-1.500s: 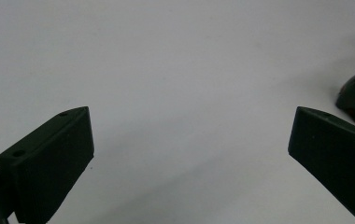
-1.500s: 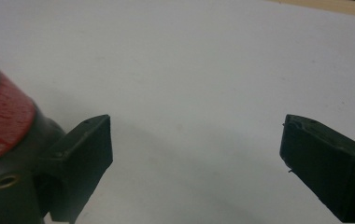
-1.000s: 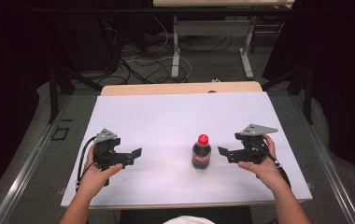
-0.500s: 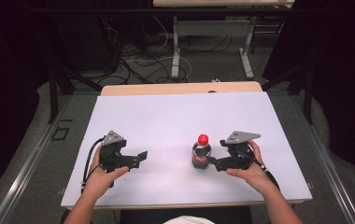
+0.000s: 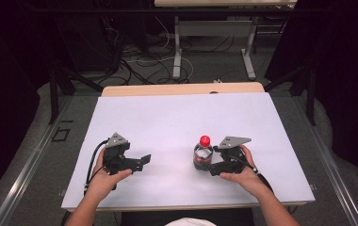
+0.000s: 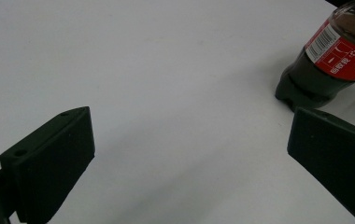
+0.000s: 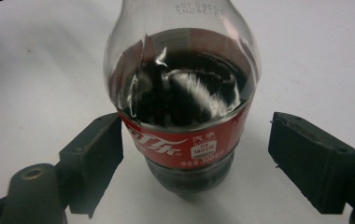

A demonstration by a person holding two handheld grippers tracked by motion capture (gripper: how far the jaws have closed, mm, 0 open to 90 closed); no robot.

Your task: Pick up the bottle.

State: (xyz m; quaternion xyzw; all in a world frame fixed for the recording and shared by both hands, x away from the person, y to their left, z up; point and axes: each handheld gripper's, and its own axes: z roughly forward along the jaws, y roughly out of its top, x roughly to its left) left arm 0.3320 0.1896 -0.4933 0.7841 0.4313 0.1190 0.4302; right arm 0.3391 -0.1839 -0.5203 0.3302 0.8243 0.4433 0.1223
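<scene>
This looks like a lab or test room. A plain white table (image 5: 182, 122) stands on a grey floor (image 5: 36, 188), cables (image 5: 134, 63) lie tangled behind it beside metal table legs (image 5: 177, 47), and dark curtains (image 5: 342, 70) close off the sides.

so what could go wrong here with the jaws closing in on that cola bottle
1. The right gripper has just been closing around the clear plastic cola bottle with the red label. One jaw sits at the label while the other is still apart, so uneven contact might push or tip the upright bottle.
2. The dark liquid is sloshing, so a quick lift could make it swing.
3. The left gripper is open off to the side and could not steady it.
</scene>
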